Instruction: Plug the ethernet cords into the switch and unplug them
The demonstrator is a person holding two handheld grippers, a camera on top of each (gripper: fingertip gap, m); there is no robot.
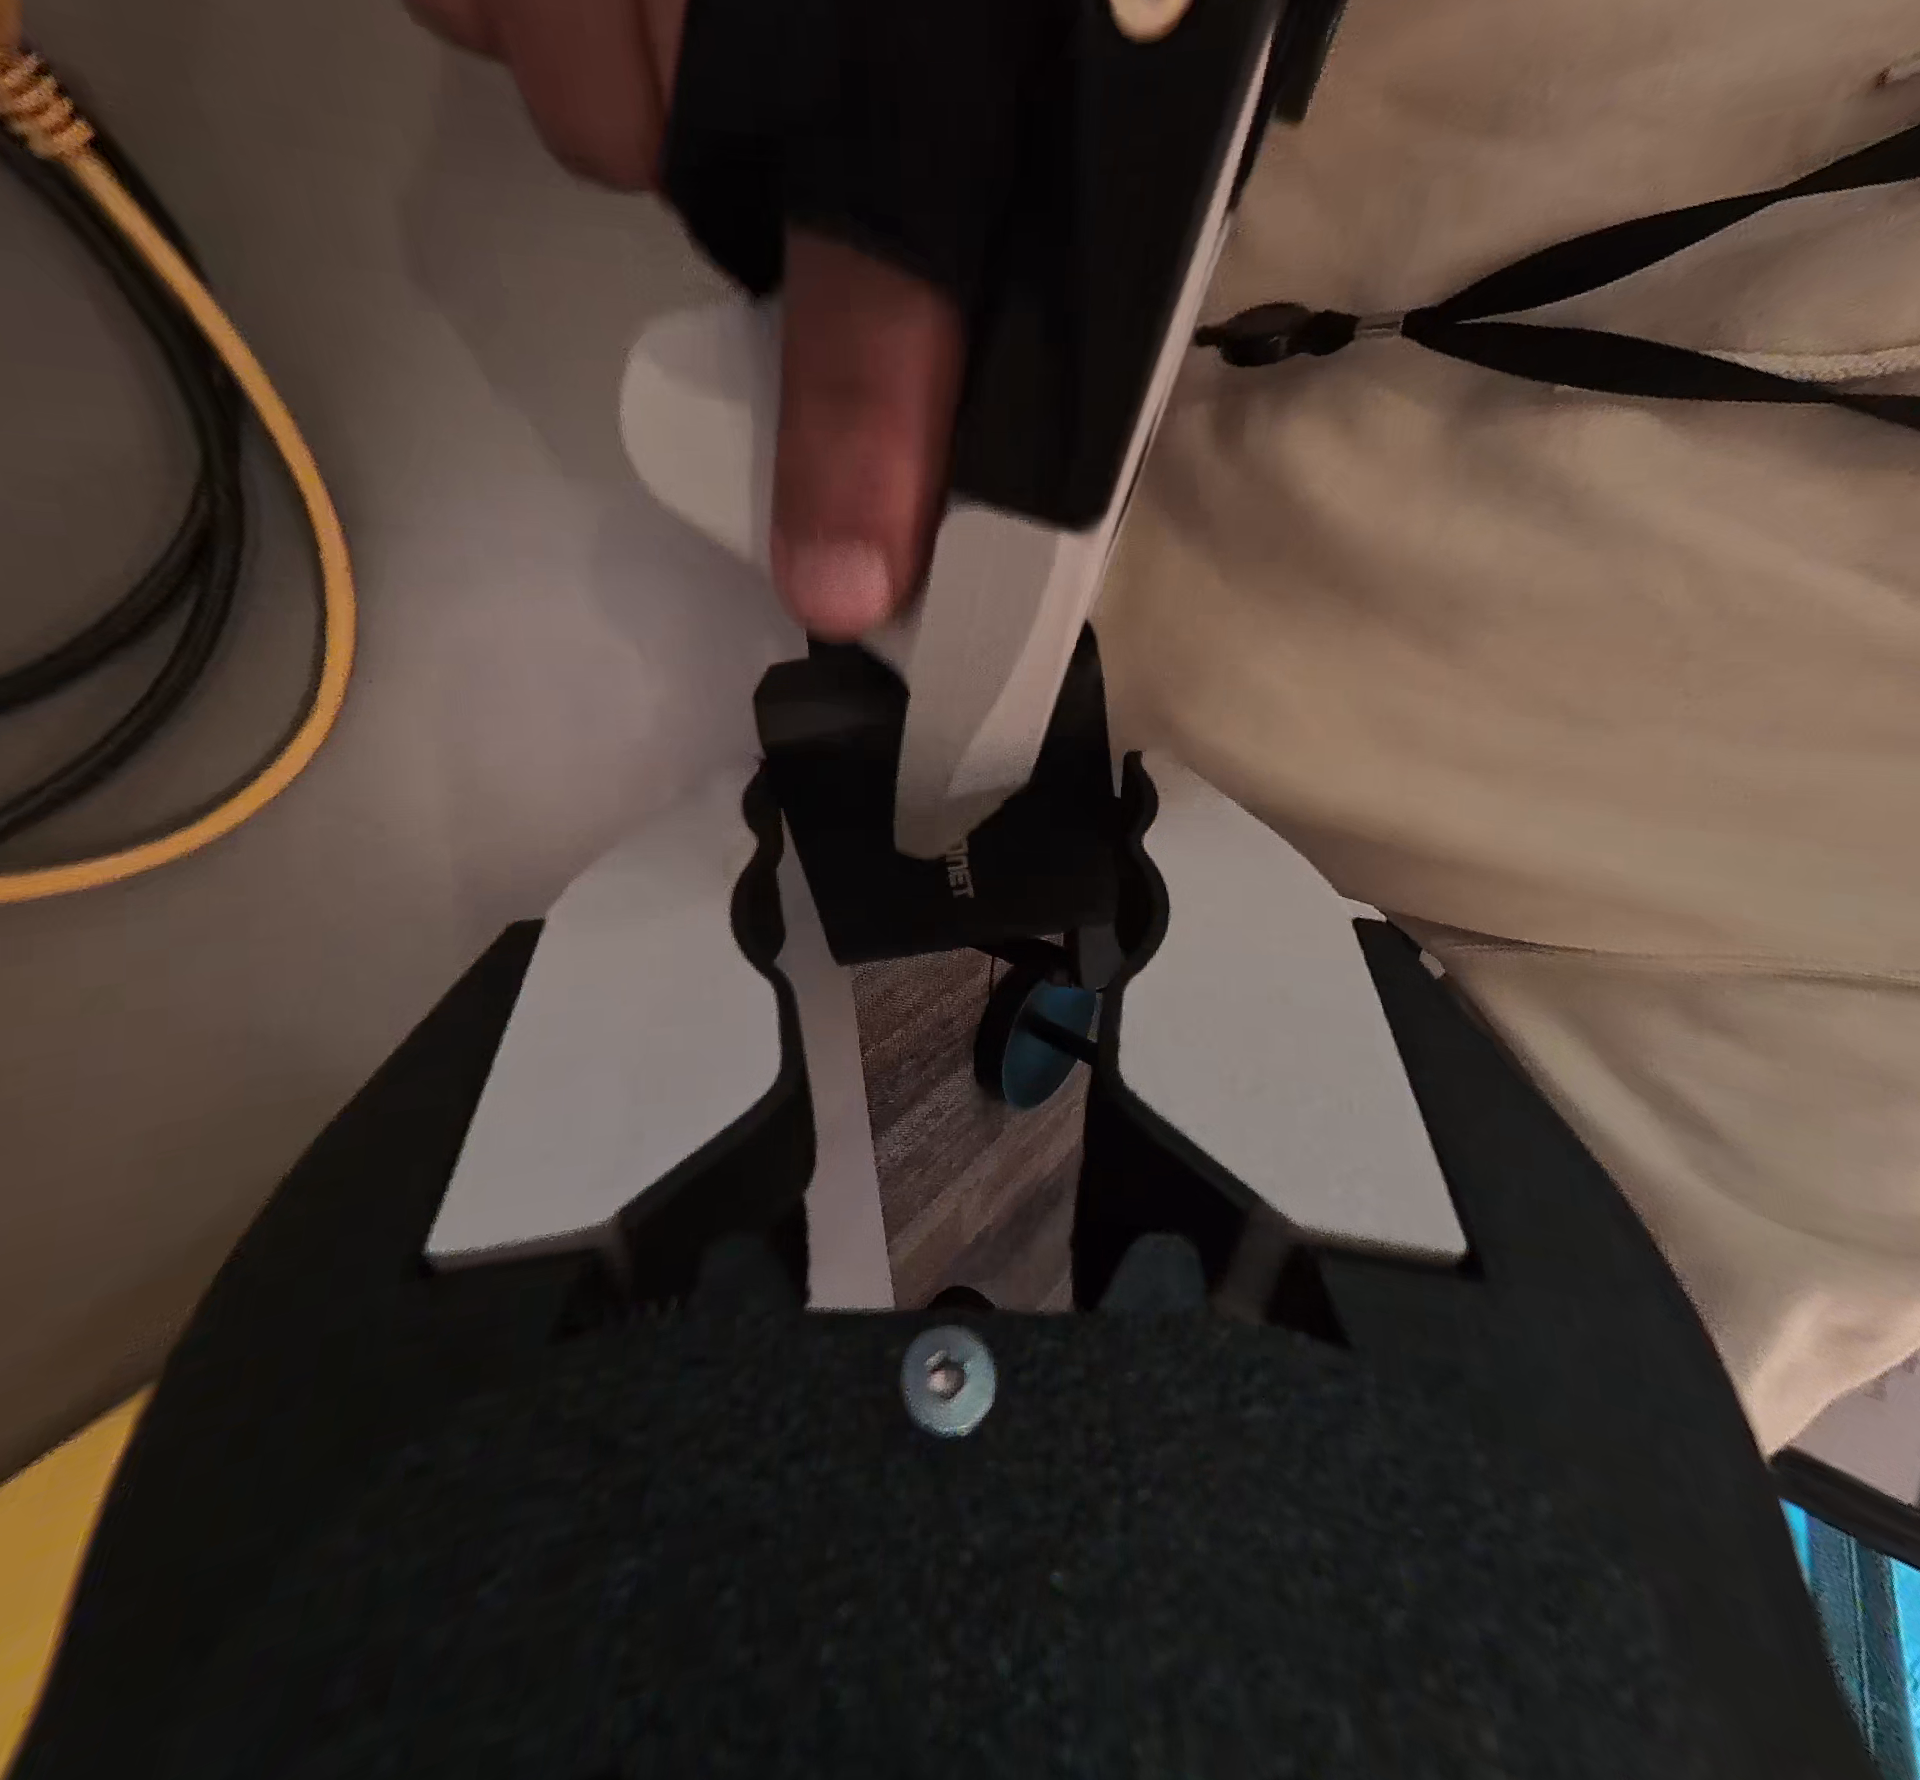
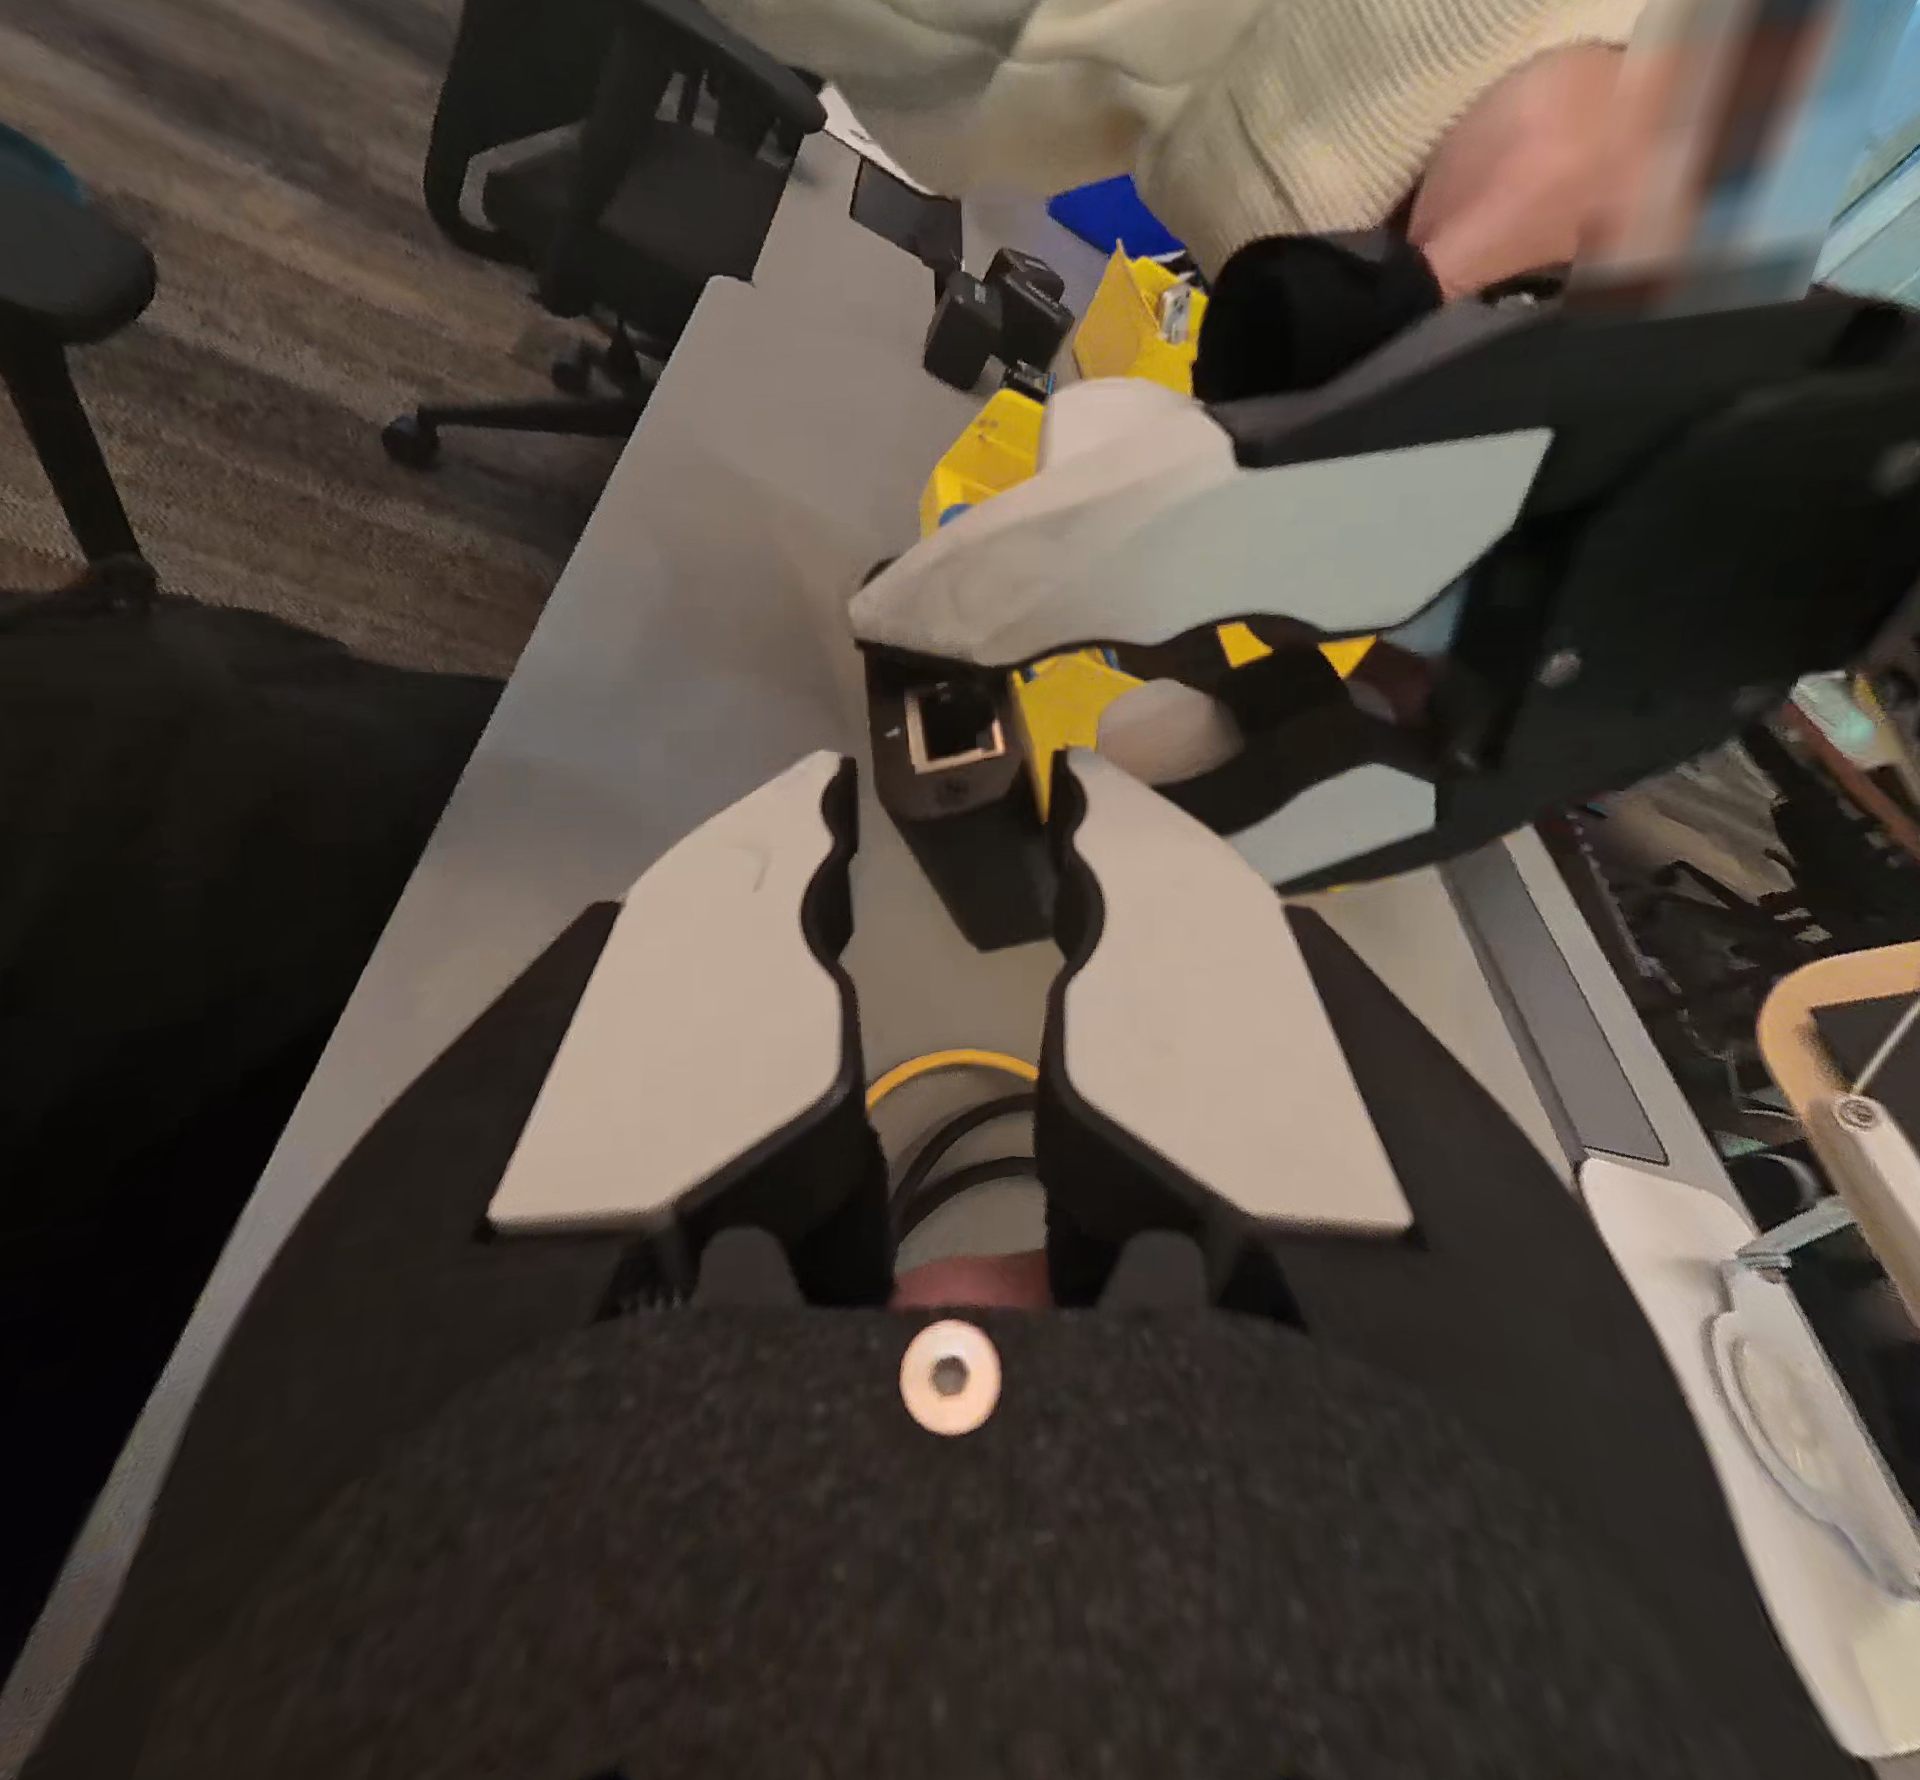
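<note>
Switch [image 2: 951, 774]: on the table [image 2: 665, 608], between the right gripper [image 2: 956, 826] fingertips.
Left gripper [image 2: 997, 691]: across the switch from the right.
Cords [image 1: 208, 587]: coiled on the table.
Chair [image 2: 613, 161]: beyond the table's edge.

Mostly matt plastic here

Switch [image 2: 940, 764] casing is matt black plastic; beside it, the table [image 2: 665, 608] looks smooth grey; sweater [image 2: 1247, 68] is ribbed knit.

Left gripper [image 1: 945, 883]: fingers closed on a black box | Right gripper [image 2: 951, 821]: fingers parted, nothing gripped, held close opposite.
</note>
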